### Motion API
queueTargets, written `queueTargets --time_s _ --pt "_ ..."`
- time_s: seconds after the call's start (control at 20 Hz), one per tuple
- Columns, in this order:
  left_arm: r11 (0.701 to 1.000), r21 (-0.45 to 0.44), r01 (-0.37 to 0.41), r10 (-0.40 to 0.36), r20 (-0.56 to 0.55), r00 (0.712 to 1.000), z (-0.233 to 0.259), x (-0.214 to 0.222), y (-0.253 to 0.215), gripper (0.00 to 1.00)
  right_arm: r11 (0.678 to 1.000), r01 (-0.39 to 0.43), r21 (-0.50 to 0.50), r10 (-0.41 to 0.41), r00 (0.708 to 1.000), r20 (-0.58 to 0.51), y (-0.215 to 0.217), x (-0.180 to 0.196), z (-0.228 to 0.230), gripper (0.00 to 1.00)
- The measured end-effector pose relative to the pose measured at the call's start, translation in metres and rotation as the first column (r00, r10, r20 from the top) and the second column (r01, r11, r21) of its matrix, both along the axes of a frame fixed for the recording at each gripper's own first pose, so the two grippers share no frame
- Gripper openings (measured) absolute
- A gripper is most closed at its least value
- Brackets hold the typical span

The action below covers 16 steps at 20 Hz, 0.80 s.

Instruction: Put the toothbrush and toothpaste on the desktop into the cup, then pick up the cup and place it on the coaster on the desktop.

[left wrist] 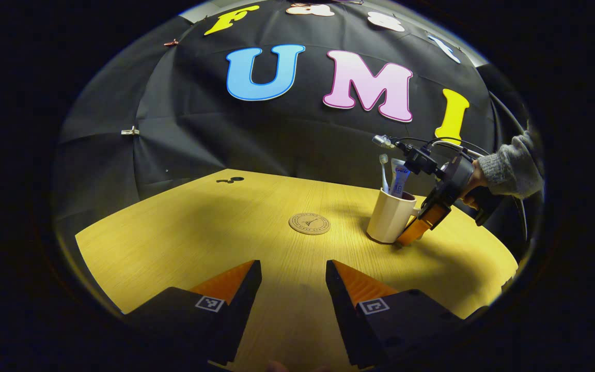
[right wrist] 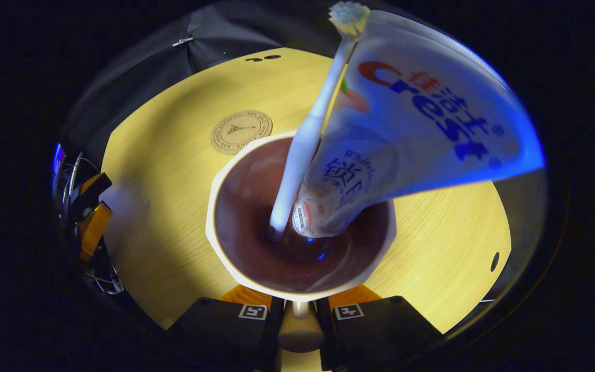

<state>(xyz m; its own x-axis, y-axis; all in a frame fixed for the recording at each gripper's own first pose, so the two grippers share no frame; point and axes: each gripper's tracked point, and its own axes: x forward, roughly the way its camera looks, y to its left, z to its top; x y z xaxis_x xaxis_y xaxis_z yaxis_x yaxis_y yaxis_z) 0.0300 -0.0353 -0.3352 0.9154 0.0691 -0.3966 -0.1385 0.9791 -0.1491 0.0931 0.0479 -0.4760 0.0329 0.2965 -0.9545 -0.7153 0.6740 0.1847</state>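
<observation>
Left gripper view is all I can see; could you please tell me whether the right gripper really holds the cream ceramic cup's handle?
Observer: Yes, the right gripper has the cream ceramic cup's handle between its fingers, both pressing it.
Operator: Is the blue-and-white toothpaste tube cap down?
Observer: Yes, its cap sits on the cup's brown bottom.
Operator: And the white toothbrush?
Observer: Its foot rests beside the cap.

Wooden worktop with 2 things on it

The yellow wood-grain worktop [left wrist: 184, 237] carries a round cork coaster [left wrist: 309, 223] near its middle and a cream cup [left wrist: 390, 217] standing upright to one side of it, apart from the coaster. A small dark mark [left wrist: 231, 180] sits by the far edge.
</observation>
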Motion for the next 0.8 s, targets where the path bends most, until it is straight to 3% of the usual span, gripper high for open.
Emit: queueTargets --time_s 0.1,0.15,0.3,0.4,0.45,0.5,0.7,0.8 --pt "1.0 0.0 0.002 -0.002 0.004 1.0 0.002 -0.001 0.001 0.79 1.0 0.011 0.027 -0.011 1.0 0.01 0.015 0.003 0.012 0.27" --pt "1.0 0.0 0.002 -0.002 0.005 1.0 0.003 -0.001 0.003 0.79 0.999 0.011 0.039 -0.012 1.0 0.014 0.026 0.004 0.015 0.32" --pt "1.0 0.003 0.002 -0.002 0.008 1.0 0.007 -0.006 0.008 0.79 0.997 -0.013 0.072 0.011 1.0 0.029 0.065 0.013 0.023 0.27" --pt "1.0 0.0 0.0 0.0 0.011 1.0 0.009 -0.011 0.013 0.79 0.995 -0.041 0.09 0.038 0.999 0.035 0.09 0.017 0.024 0.32" --pt "1.0 -0.009 -0.005 0.005 0.01 1.0 0.01 -0.013 0.016 0.79 0.994 -0.054 0.094 0.051 0.998 0.036 0.104 0.018 0.021 0.27" --pt "1.0 -0.026 -0.009 0.009 0.01 1.0 0.01 -0.016 0.018 0.79 0.993 -0.068 0.095 0.065 0.997 0.038 0.115 0.019 0.02 0.32" --pt "0.999 -0.039 -0.024 0.025 0.016 1.0 0.009 -0.023 0.026 0.79 0.991 -0.107 0.081 0.105 0.994 0.025 0.141 0.022 0.007 0.31" --pt "0.999 -0.042 -0.034 0.035 0.021 0.999 0.009 -0.025 0.031 0.79 0.99 -0.122 0.067 0.121 0.992 0.018 0.15 0.024 0.002 0.36"
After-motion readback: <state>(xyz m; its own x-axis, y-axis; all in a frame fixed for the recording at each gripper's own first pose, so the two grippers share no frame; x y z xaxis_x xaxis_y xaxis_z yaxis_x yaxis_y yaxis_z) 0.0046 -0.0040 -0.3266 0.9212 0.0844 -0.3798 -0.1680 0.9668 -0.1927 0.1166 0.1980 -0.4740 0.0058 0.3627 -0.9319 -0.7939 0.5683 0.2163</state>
